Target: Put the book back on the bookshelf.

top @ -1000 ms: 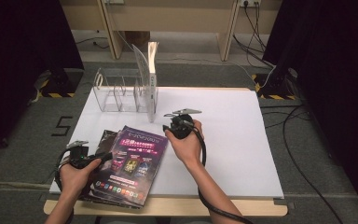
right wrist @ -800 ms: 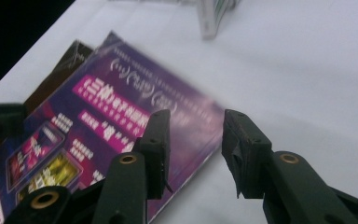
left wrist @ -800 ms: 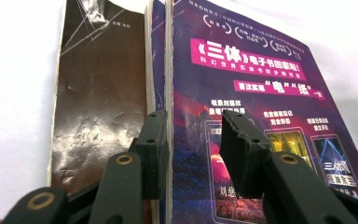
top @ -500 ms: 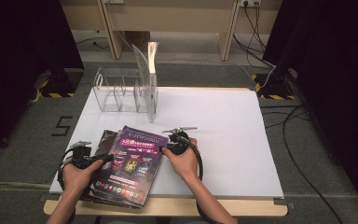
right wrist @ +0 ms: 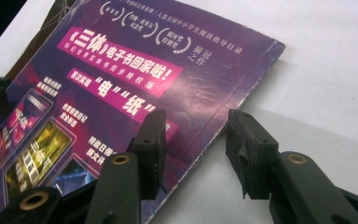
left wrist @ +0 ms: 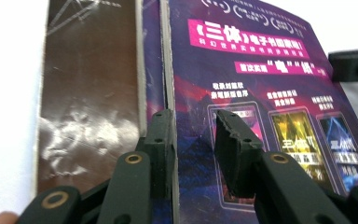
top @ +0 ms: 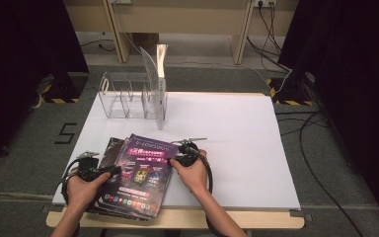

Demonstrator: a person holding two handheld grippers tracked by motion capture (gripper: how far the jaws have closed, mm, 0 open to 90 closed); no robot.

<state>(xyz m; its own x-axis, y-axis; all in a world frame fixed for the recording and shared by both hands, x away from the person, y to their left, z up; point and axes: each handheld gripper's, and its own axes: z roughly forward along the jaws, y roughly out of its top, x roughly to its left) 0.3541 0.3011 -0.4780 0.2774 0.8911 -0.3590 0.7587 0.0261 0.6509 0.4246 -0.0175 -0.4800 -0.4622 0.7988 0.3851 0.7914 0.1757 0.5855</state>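
My left tongs (top: 112,170) sit at the left edge of the top booklet (top: 140,170), which lies on a fanned stack (top: 109,148) near the front-left corner of the tabletop (top: 237,128). In the left gripper view, the left tongs (left wrist: 193,135) straddle the booklet's (left wrist: 270,93) left edge: one jaw on the brown cover (left wrist: 88,93) underneath, the other over the purple cover. The jaws are spread and have just been closing; the edge is between them, not yet pinched.

My right tongs (top: 175,159) are at the booklet's right edge. In the right gripper view, the right tongs (right wrist: 193,140) straddle that edge: one jaw over the booklet (right wrist: 135,70), the other over bare tabletop (right wrist: 326,70). These jaws are spread and have just been opening.

A clear rack (top: 128,96) stands at the rear-left corner, well apart from the stack.
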